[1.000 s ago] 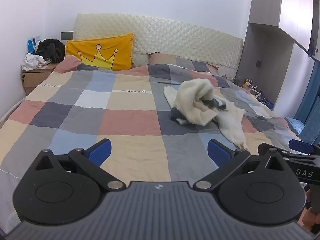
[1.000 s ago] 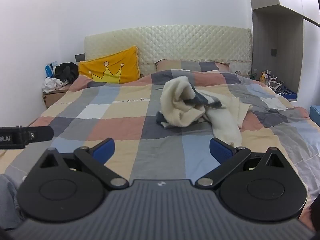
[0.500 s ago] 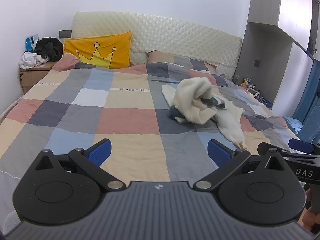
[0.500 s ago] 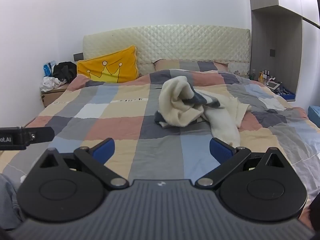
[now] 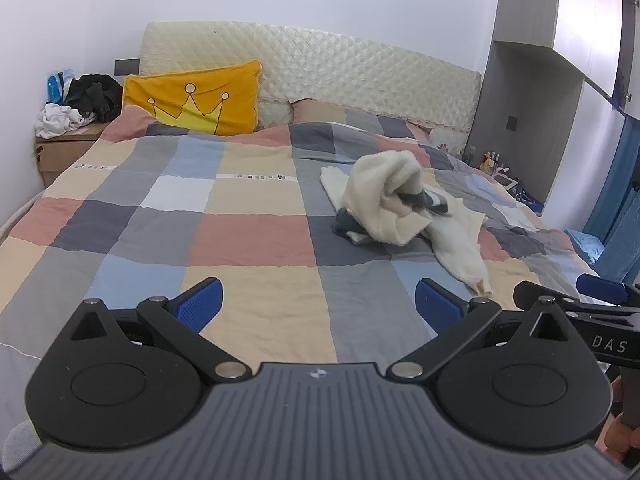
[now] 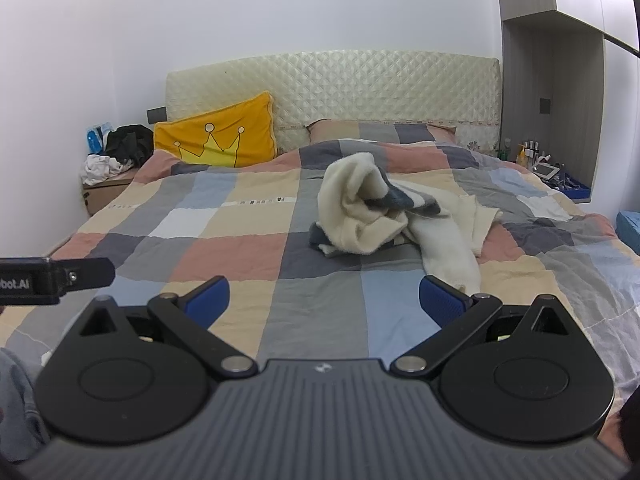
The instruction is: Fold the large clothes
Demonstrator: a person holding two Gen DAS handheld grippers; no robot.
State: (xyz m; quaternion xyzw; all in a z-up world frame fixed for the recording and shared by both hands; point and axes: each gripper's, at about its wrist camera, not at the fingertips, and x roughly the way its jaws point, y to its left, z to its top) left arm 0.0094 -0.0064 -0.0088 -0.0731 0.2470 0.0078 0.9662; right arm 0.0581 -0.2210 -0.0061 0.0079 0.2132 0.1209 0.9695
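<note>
Left wrist view: left gripper point(image 5: 318, 306) held level above the foot edge of the bed point(image 5: 248, 240), pointing toward the headboard point(image 5: 320, 68). Blue fingers point(image 5: 198, 306) spread wide, nothing between them, not touching the checked cover. Cream garment point(image 5: 390, 204) with grey-blue trim lies crumpled in a heap on the bed's right half, well ahead of the gripper and right of its centre line; one cream part trails toward the foot edge. Right gripper's point(image 5: 600, 286) black body and one blue tip enter from the right edge, alongside; a bit of the person's hand point(image 5: 618, 438) shows at the lower right corner. Yellow crown pillow point(image 5: 194, 98) leans at the head end, left side.

Right wrist view: right gripper point(image 6: 324, 300) also level over the foot edge, facing the headboard point(image 6: 336, 88). Its fingers point(image 6: 210, 298) are fully apart, empty, clear of the cover. Garment point(image 6: 360, 208) sits almost straight ahead, mid-bed point(image 6: 224, 248), slightly right, its trailing part ending just beyond the right fingertip. Black end of the left gripper point(image 6: 56, 278) pokes in from the left edge, beside this one. Pillow point(image 6: 218, 138) at head end, left.
</note>
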